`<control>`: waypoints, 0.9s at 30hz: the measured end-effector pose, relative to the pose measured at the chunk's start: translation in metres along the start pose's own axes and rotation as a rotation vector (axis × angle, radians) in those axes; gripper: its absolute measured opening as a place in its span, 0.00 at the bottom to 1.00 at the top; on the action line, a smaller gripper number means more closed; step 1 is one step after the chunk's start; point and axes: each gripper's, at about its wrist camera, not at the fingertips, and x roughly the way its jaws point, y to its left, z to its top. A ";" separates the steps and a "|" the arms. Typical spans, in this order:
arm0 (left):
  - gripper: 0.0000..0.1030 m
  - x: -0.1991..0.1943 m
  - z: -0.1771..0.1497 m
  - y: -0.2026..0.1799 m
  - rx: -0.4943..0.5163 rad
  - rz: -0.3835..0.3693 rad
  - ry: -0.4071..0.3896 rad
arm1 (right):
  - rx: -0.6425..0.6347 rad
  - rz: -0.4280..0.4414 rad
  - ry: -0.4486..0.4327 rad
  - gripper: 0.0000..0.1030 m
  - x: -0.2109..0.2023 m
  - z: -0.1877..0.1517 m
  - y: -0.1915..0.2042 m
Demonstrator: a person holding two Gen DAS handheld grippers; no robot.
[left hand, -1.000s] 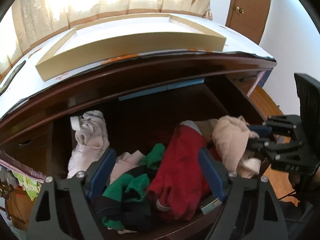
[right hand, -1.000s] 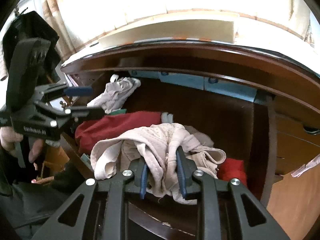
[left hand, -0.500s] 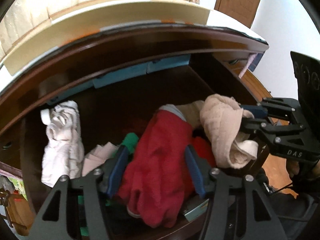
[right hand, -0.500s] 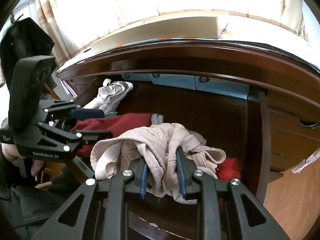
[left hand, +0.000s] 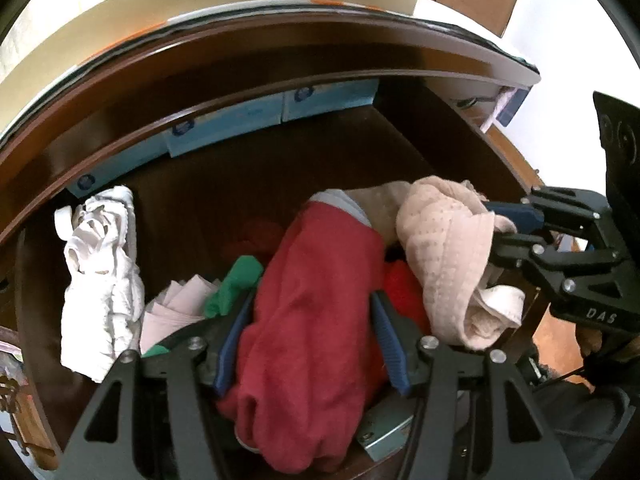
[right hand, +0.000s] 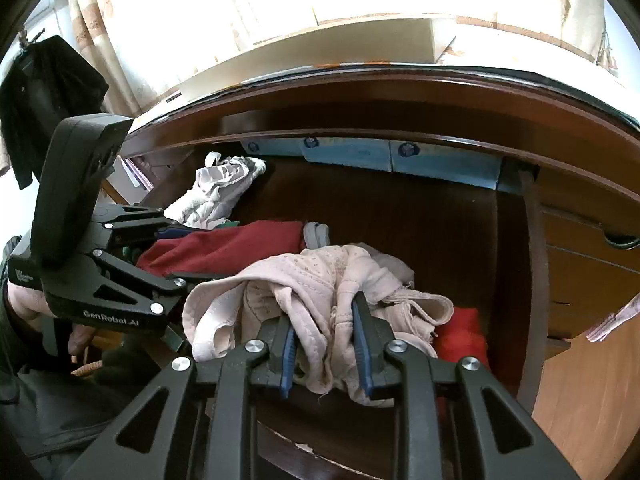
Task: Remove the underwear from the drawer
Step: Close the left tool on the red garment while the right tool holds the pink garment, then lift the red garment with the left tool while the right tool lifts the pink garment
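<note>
A dark wooden drawer [left hand: 280, 168] stands pulled out, with several garments in it. My left gripper [left hand: 310, 304] points steeply down into it, its blue pads pressed on both sides of a dark red piece of underwear [left hand: 328, 248] that bulges between them. From the right wrist view, that left gripper [right hand: 184, 256] sits at the left over the same red underwear [right hand: 240, 240]. My right gripper [right hand: 322, 312] is shut on a bunched beige underwear [right hand: 312, 272], held just above the pile. The right gripper [left hand: 500, 228] and beige underwear [left hand: 440, 240] also show at right.
A crumpled white garment [left hand: 100, 280] lies at the drawer's left. Green cloth [left hand: 236, 284] and pale folded cloth [left hand: 176, 308] lie under my left fingers, and a bright red garment [right hand: 460, 332] lies at the right. Blue boxes [left hand: 240, 120] line the back.
My left gripper came down over the red underwear and its jaws narrowed from wide apart until they pinch it. The right gripper kept still with the beige underwear.
</note>
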 end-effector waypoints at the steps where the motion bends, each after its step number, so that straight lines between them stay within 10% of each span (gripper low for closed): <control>1: 0.52 0.000 0.000 -0.001 0.005 0.005 -0.002 | 0.000 0.000 0.001 0.26 0.001 0.000 0.000; 10: 0.25 -0.001 -0.003 -0.004 0.027 0.011 -0.025 | -0.003 0.001 -0.008 0.26 0.001 -0.001 -0.001; 27: 0.21 -0.045 -0.009 0.007 0.000 -0.015 -0.185 | -0.001 0.019 -0.101 0.26 -0.018 -0.007 -0.002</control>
